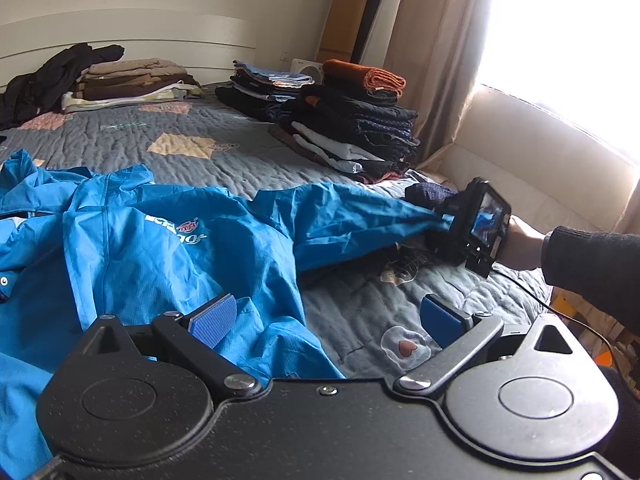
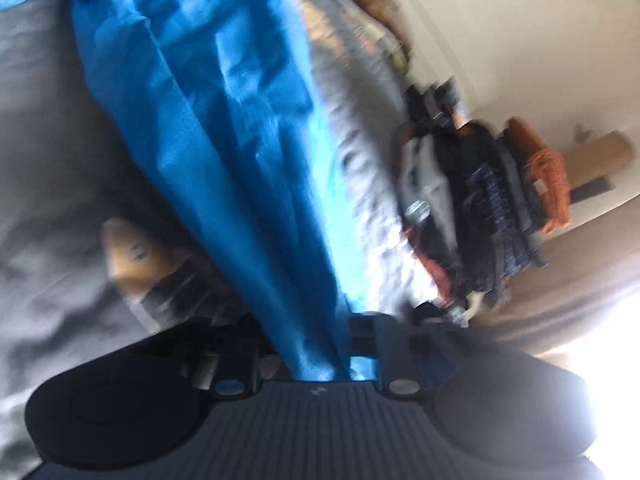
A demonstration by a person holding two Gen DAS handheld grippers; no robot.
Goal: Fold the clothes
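blue jacket (image 1: pixel 160 240) | white logo txt, upside down | unreadable | no other txt

A bright blue jacket (image 1: pixel 160 240) with white lettering lies on a grey quilted bedspread (image 1: pixel 240 160) with pastel patches.

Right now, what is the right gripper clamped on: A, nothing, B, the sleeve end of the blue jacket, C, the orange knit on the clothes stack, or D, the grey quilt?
B: the right gripper pinches the blue jacket's sleeve end, which is stretched out from the body.
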